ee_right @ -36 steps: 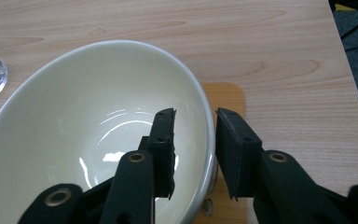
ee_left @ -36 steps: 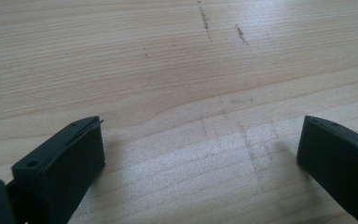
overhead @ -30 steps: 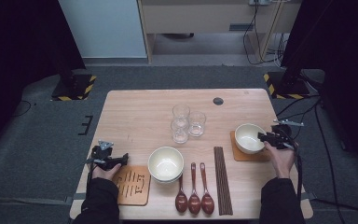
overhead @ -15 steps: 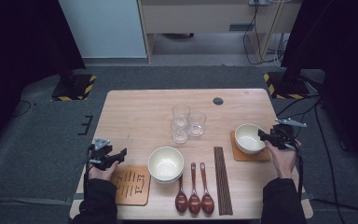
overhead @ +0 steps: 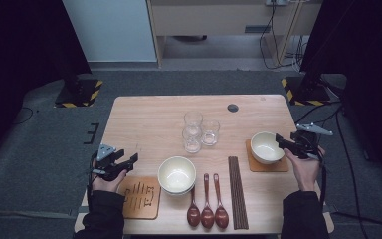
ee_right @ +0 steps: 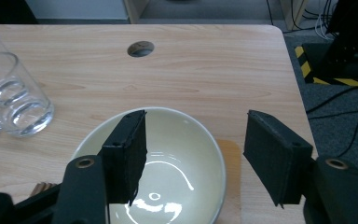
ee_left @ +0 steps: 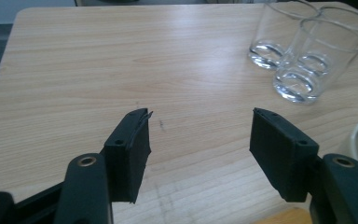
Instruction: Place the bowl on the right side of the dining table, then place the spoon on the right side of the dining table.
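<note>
Right tool (overhead: 282,141), jaws having just been opening around nothing, is hovering over the glossy cream ceramic bowl (overhead: 266,147); left tool (overhead: 132,158), jaws apart and closing, is hanging above the pale wood-grain worktop (overhead: 149,124), left of that bowl.

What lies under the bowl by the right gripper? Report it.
The bowl sits on an orange-brown square coaster, whose edges show around it. The coaster's middle is covered by the bowl. The right gripper hovers beside the rim, fingers apart, gripping nothing.
</note>
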`<action>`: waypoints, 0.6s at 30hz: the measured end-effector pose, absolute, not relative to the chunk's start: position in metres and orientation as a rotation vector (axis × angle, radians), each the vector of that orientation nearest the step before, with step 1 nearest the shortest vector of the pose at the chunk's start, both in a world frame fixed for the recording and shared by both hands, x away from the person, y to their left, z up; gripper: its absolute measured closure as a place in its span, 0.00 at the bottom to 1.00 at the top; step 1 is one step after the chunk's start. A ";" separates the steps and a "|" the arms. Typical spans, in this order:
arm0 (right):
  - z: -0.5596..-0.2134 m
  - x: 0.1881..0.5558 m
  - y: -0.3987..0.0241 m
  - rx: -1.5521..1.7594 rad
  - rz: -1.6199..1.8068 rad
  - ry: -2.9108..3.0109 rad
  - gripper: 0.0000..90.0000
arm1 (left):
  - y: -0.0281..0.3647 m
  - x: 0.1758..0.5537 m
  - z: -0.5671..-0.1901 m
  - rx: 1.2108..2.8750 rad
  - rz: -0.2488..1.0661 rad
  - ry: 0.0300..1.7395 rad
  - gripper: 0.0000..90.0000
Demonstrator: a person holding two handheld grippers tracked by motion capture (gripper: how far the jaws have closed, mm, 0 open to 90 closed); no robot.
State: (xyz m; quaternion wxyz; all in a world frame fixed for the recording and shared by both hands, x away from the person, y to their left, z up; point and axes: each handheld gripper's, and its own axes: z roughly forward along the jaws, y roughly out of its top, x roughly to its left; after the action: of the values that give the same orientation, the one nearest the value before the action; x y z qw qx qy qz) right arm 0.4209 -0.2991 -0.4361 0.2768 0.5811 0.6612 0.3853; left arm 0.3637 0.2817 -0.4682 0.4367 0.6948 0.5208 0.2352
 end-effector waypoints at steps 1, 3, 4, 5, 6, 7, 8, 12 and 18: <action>-0.435 0.420 -0.298 1.556 1.035 1.778 0.43 | 0.280 0.363 -0.467 1.732 0.582 1.286 0.42; -0.433 0.419 -0.296 1.540 1.041 1.783 0.43 | 0.278 0.363 -0.463 1.734 0.582 1.269 0.42; -0.432 0.419 -0.295 1.536 1.046 1.783 0.43 | 0.277 0.362 -0.461 1.734 0.581 1.261 0.42; -0.430 0.419 -0.294 1.531 1.052 1.785 0.43 | 0.276 0.362 -0.459 1.733 0.583 1.254 0.43; -0.429 0.418 -0.292 1.522 1.062 1.794 0.42 | 0.275 0.361 -0.456 1.731 0.582 1.248 0.43; -0.428 0.418 -0.291 1.516 1.073 1.798 0.42 | 0.274 0.360 -0.454 1.727 0.578 1.241 0.45; -0.426 0.417 -0.289 1.508 1.077 1.806 0.42 | 0.274 0.360 -0.453 1.721 0.575 1.237 0.46; -0.419 0.413 -0.282 1.470 1.096 1.821 0.42 | 0.269 0.357 -0.446 1.719 0.568 1.215 0.48; -0.412 0.410 -0.271 1.424 1.123 1.850 0.41 | 0.260 0.352 -0.437 1.708 0.554 1.173 0.51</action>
State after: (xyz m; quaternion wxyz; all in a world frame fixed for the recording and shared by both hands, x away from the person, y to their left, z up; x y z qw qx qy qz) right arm 0.4097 -0.2712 -0.4120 0.2720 0.5289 0.6872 0.4173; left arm 0.3520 0.2599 -0.4369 0.4780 0.6996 0.4803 0.2268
